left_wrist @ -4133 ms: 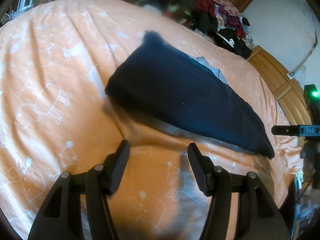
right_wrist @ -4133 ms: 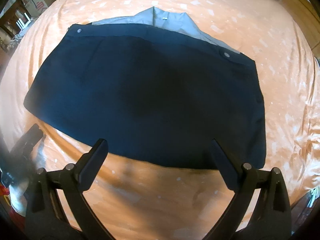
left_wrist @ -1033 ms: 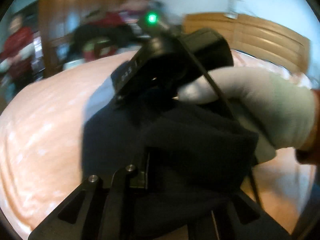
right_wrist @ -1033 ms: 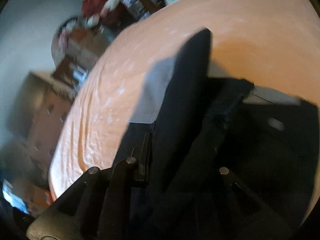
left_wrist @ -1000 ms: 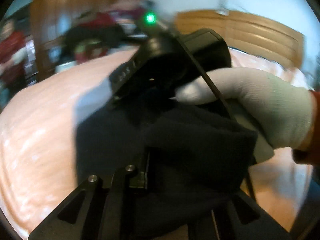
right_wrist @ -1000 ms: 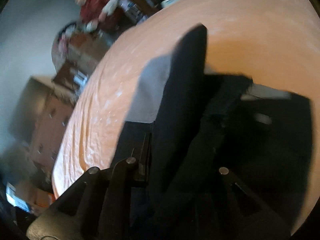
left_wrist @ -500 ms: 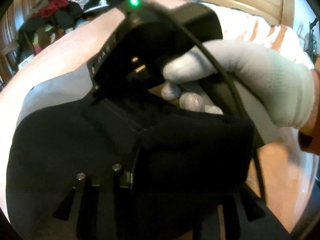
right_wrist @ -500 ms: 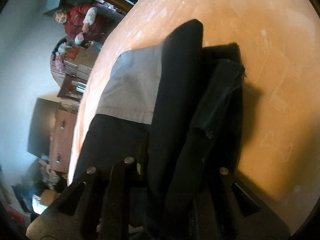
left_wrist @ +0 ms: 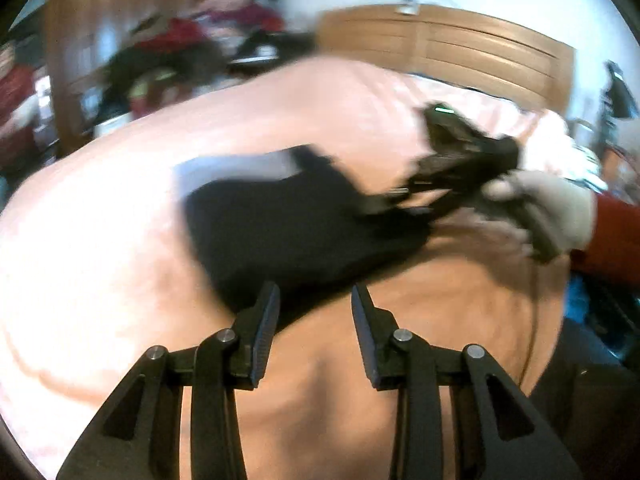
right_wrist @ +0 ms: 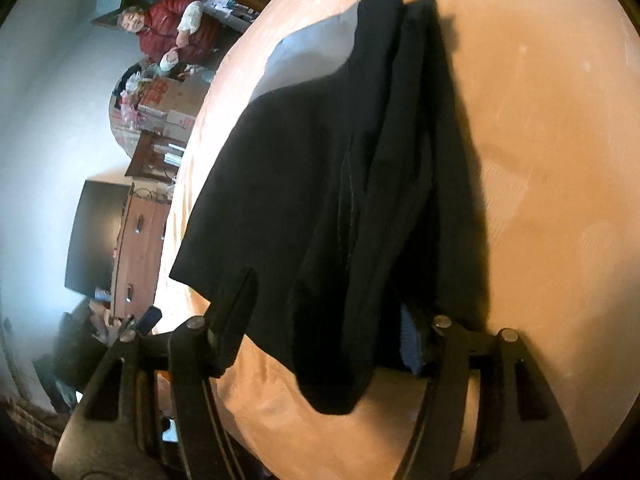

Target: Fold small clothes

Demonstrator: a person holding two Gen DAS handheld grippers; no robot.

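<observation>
The fingers of the left gripper (left_wrist: 314, 320) are seen parted, with nothing between them; only the orange bed sheet (left_wrist: 400, 300) shows through the gap. They are held just short of the near edge of the dark garment (left_wrist: 288, 224), which is judged to mean that this side has been let go so the folded layer can settle.

In the right wrist view, the fingers of the right gripper (right_wrist: 332, 312) are spread wide, and the garment's folded edge is draped between and over them. Whether any cloth is pinched cannot be told, since the far finger is largely hidden by fabric.

The garment is laid on the bed, doubled over so that stacked dark layers are seen along one side and a grey inner lining (right_wrist: 308, 52) is exposed at the far end. The lining is left uncovered, so the fold is judged incomplete.

From the left view, the right gripper is seen low at the garment's far corner, carried by a white-gloved hand (left_wrist: 552, 212), though blur obscures detail. A wooden headboard (left_wrist: 460, 48) is seen beyond.
</observation>
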